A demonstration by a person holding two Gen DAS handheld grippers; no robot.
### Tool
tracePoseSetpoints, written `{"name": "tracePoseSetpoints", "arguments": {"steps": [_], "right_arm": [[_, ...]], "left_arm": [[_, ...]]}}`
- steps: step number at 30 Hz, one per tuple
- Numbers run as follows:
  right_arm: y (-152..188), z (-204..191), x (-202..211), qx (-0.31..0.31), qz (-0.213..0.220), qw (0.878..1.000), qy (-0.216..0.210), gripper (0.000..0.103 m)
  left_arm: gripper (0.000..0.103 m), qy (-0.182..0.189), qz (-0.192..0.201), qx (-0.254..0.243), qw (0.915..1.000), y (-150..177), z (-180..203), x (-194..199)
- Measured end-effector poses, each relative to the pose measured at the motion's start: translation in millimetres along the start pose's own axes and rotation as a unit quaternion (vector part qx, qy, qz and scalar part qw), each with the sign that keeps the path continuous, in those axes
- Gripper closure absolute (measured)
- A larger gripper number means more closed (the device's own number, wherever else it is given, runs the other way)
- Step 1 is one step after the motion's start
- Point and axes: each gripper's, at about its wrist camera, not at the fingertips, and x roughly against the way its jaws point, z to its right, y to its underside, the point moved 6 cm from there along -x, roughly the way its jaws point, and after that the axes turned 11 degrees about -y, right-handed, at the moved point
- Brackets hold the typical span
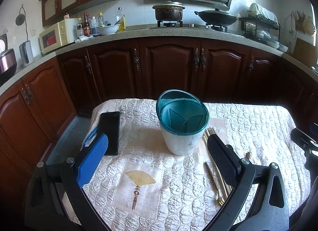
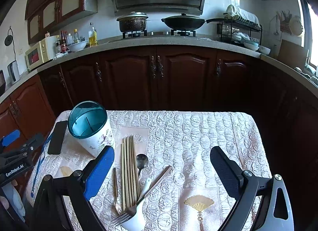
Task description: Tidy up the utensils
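Observation:
A white utensil holder [image 1: 181, 141] with a teal divided insert stands on the quilted tablecloth [image 1: 248, 123], empty inside. My left gripper [image 1: 157, 138] is open just in front of it, holding nothing. To the holder's right lie wooden chopsticks [image 1: 208, 132] and a gold fork [image 1: 213, 183]. In the right wrist view the holder [image 2: 95, 141] is at the left. Beside it lie the chopsticks [image 2: 129, 171], a dark spoon [image 2: 142, 162], a gold fork [image 2: 115, 185], a silver fork [image 2: 151, 186] and a white spoon [image 2: 137, 217]. My right gripper [image 2: 162, 151] is open above the cloth, empty.
A black phone [image 1: 110, 131] with a blue lanyard [image 2: 39, 167] lies at the table's left edge. Dark wooden cabinets [image 1: 169, 67] and a kitchen counter [image 1: 178, 32] stand behind the table. The right half of the cloth [image 2: 208, 131] is bare.

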Motion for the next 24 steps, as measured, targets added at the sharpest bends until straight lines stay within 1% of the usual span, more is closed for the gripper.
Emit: {"name": "tracePoseSetpoints", "arguments": {"steps": [12,24], "right_arm": [[0.5,1.1,-1.2,0.003,-0.002,1.0,0.003,0.007],[3.1,2.0,-6.0,0.003,-0.011,1.0,0.004,0.007]], "left_arm": [[0.002,-0.001,0.0,0.002,1.0,-0.7,-0.9,-0.5],[0.002,0.003,-0.008,-0.001,1.0,2.8,4.5,-4.3]]}}
